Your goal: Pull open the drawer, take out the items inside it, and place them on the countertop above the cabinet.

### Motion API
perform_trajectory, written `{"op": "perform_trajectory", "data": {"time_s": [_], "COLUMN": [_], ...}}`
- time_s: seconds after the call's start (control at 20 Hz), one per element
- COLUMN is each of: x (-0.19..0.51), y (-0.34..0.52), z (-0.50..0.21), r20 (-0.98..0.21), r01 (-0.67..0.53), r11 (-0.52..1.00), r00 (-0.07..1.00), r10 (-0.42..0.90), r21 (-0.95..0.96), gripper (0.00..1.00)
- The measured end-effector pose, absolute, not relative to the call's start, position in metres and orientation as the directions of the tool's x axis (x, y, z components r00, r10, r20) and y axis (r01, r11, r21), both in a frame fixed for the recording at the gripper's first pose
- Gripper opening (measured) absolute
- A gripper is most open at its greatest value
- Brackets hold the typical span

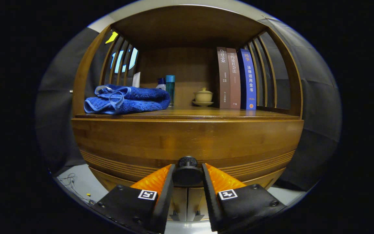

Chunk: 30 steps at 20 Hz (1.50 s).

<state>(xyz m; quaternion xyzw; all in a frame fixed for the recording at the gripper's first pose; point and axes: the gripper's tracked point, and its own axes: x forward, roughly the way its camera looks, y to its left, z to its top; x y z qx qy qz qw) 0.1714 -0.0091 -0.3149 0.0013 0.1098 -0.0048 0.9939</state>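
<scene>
Claw (187, 170) narrowly parted | both fingers clamped on knob (187, 173) | drawer (187, 143) front closed

You have one gripper (187, 172) with two fingers (157, 179), set either side of one dark round knob (187, 171) on one drawer front (187, 143). On the one countertop (187, 113) you can count one folded blue towel (127, 99), two small bottles (170, 87), one lidded cup (203, 95) on one saucer (203, 103), and three upright books (235, 78).
</scene>
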Motion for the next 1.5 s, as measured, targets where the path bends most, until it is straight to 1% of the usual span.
{"op": "perform_trajectory", "data": {"time_s": [0.15, 0.25, 1.05, 1.45, 1.5], "x": [0.172, 0.167, 0.033, 0.007, 0.009], "y": [-0.011, -0.01, -0.015, -0.018, -0.017], "z": [-0.313, -0.315, -0.302, -0.309, -0.306], "r20": [-0.216, -0.228, -0.25, -0.269, -0.254], "r01": [0.018, 0.012, -0.004, -0.001, -0.002], "r11": [1.0, 1.0, 0.999, 0.999, 1.0], "r00": [0.976, 0.974, 0.968, 0.963, 0.967], "r10": [-0.022, -0.017, 0.012, 0.01, 0.009], "r21": [-0.022, -0.022, 0.034, 0.032, 0.03], "gripper": [0.41, 0.34, 0.33, 0.33, 0.33]}}
